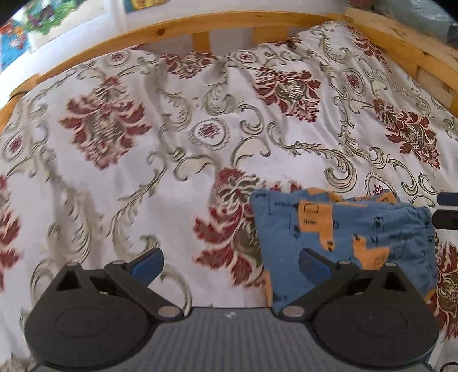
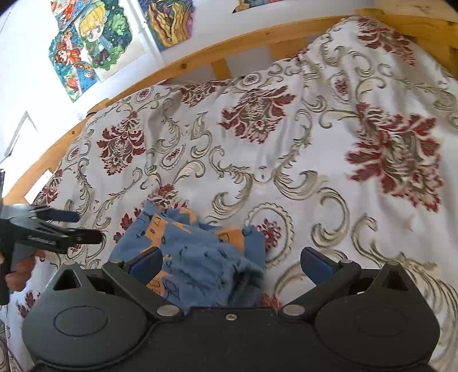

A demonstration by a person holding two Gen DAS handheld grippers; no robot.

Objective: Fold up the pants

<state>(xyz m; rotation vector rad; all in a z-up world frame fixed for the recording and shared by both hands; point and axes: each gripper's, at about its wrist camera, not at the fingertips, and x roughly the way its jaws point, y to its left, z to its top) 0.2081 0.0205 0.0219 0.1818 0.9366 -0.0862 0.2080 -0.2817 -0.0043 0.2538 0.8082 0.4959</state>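
The pants (image 1: 343, 234) are small, blue with orange patches, and lie folded into a compact bundle on the patterned bedspread. In the left wrist view they sit at the lower right, partly behind the right finger. My left gripper (image 1: 230, 264) is open and empty, just left of the bundle. In the right wrist view the pants (image 2: 197, 254) lie between and just ahead of the fingers, toward the left one. My right gripper (image 2: 229, 263) is open and holds nothing. The left gripper (image 2: 57, 226) shows at the left edge of that view, beside the pants.
The bedspread (image 1: 171, 143) is white with red floral and grey scroll patterns, with some wrinkles. A wooden bed rail (image 1: 200, 25) runs along the far side and right end. Colourful pictures (image 2: 91, 43) hang on the white wall behind.
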